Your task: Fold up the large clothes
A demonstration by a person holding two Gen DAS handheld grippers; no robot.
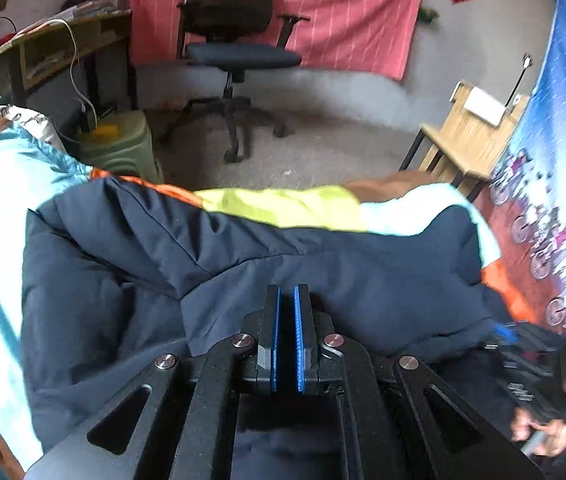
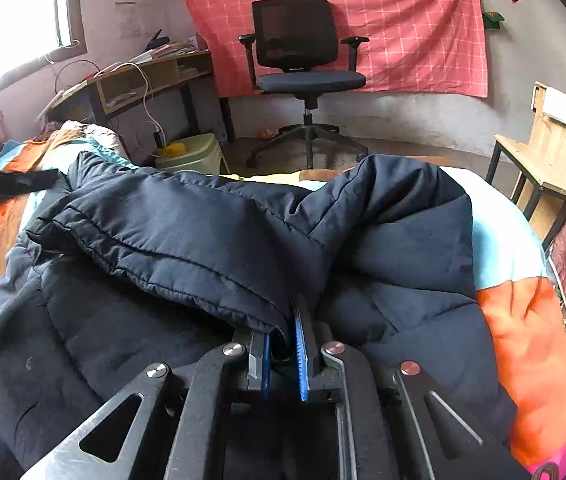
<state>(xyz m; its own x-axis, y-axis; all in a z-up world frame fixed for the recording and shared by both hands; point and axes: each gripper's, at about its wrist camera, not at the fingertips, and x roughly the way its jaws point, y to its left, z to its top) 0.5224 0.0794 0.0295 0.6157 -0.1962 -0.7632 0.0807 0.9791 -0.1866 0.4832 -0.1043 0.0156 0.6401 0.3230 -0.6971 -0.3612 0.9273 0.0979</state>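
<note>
Left gripper [image 1: 287, 308] is hovering over the navy padded jacket [image 1: 243, 264], blue pads nearly pressed together, gripping nothing. The jacket is lying on the multicoloured bedspread [image 2: 523, 320]. Right gripper [image 2: 283, 328] is pinching a folded jacket edge.

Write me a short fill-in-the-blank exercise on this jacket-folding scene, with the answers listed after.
1. The right hand-held gripper is shut on a fold of the dark ____ jacket.
2. The left hand-held gripper holds ____ between its blue pads.
3. The jacket lies on a colourful ____.
4. The office chair stands before a ____ cloth on the wall.

Answers: navy; nothing; bedspread; pink
</note>
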